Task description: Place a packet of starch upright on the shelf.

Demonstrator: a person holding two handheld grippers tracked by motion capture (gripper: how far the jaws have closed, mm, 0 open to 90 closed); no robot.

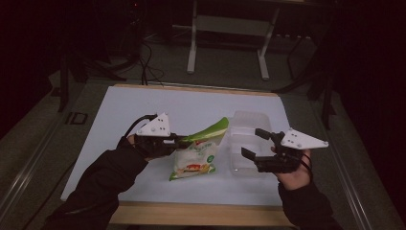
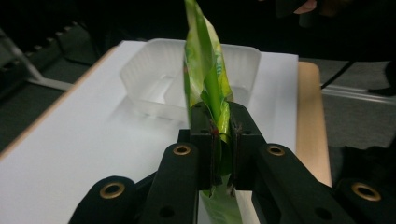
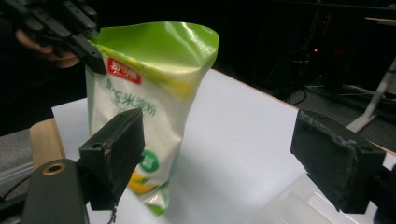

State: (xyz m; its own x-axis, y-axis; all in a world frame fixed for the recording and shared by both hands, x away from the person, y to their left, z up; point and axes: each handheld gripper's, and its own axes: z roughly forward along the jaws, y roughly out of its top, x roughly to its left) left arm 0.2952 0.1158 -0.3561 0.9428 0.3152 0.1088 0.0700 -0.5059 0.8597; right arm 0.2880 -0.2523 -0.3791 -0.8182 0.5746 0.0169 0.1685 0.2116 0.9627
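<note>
Left gripper (image 1: pixel 184 141) has its two black jaws squeezed tight on the top edge of the green and white snack bag (image 1: pixel 197 155). In the left gripper view the jaws pinch the green strip of the bag (image 2: pixel 205 70) flat between them. The bag stands up on the white table top (image 1: pixel 124 115), near the middle, with its bottom at about 6 o'clock and its green top leaning toward 2 o'clock.

Right gripper (image 1: pixel 253 143) is wide open and holds nothing. In the right gripper view its two jaws stand far apart, and the bag (image 3: pixel 149 98) sits just past the left one.

A clear plastic tray (image 1: pixel 246 129) lies on the table just beside the bag, at 3 o'clock from it. In the left gripper view the tray (image 2: pixel 140 74) is right behind the bag.

What matters most, I think, is that the tray is straight to the bag's 3 o'clock side, and the bag's long way runs up and down. The left gripper already has the bag. The right gripper is nearer the tray and hangs over its front part.
</note>
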